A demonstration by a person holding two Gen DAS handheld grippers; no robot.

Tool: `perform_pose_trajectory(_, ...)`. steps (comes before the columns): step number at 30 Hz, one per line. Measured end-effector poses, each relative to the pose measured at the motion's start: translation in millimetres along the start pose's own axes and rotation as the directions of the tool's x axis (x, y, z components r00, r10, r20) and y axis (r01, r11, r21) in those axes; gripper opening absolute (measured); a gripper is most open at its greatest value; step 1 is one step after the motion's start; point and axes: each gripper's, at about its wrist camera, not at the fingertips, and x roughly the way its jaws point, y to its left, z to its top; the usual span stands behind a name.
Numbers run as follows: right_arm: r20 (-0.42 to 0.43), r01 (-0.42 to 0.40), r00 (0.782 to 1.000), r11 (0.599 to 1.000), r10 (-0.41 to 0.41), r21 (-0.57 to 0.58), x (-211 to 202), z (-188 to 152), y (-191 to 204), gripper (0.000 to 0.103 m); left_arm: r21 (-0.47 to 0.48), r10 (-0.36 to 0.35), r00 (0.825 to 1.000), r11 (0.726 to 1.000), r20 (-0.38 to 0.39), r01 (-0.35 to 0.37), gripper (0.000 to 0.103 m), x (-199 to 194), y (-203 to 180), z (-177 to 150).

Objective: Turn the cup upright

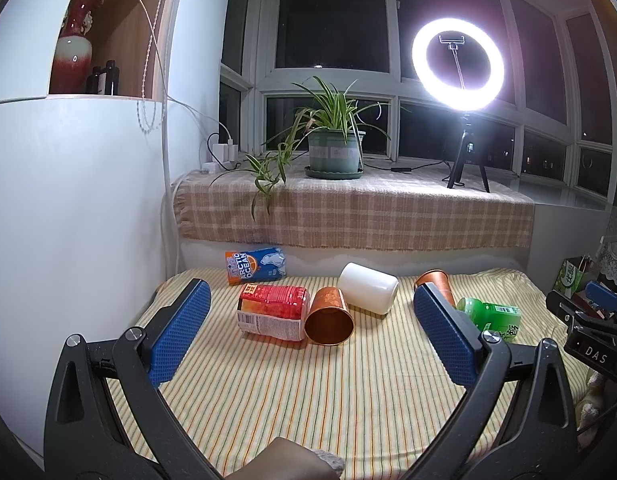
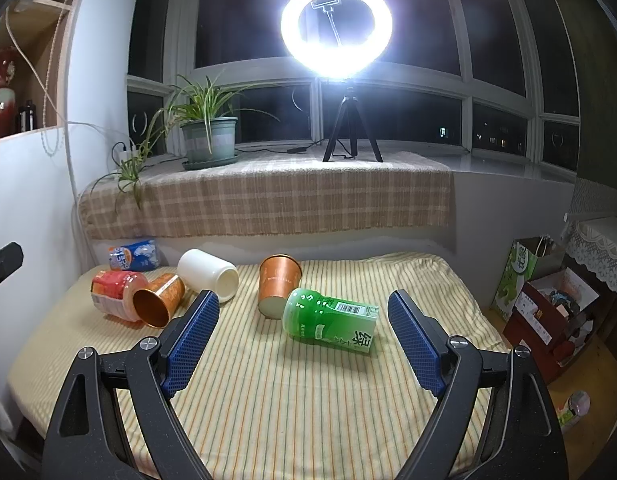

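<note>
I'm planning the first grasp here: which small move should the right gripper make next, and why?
Probably ease the right gripper forward and down toward the green cup. The gripper is open and holds nothing, and that cup lies on its side on the striped cloth, nearest and roughly between the fingers, touching the orange cup behind it.

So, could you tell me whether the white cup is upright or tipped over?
Tipped over: the white cup lies on its side on the striped cloth, its open mouth facing sideways.
</note>
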Motion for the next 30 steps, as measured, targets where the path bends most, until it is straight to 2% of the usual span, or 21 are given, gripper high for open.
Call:
perform_pose_trajectory(15,-0.028,-0.002,1.000,1.000,0.002,0.001,11,-3,-1,0.086,0.015,-0.003,1.000,1.000,-0.027,0.003,0.103,-2,-2,-7)
perform_pose_trajectory(17,-0.033,-0.001,0.999,1.000,0.001,0.000,13,-3,-1,0.086,0.022,-0.011,0.999,1.000,-0.050,0.013,0.103,2,0,-8)
perform_pose_trajectory(21,-0.042,0.003,0.999,1.000,-0.002,0.008,17,-5,-5,0.086,0.008,-0.044,0.991,0.999,-0.126,0.046,0.103,35,16,-5)
perform_pose_trajectory(24,-0.051,0.005,0.999,1.000,-0.005,0.012,20,-6,-7,0.086,0.009,-0.038,0.985,0.999,-0.166,0.040,0.103,55,26,-5)
perform_pose_trajectory(26,-0.057,0.006,0.998,1.000,-0.005,0.013,22,-8,-7,0.086,0.002,-0.056,0.978,0.998,-0.203,0.058,0.103,68,32,-4)
perform_pose_trajectory(30,-0.069,0.006,0.998,1.000,-0.005,0.017,25,-11,-8,0.086,-0.067,-0.092,0.955,0.995,-0.282,0.076,0.103,99,53,-2)
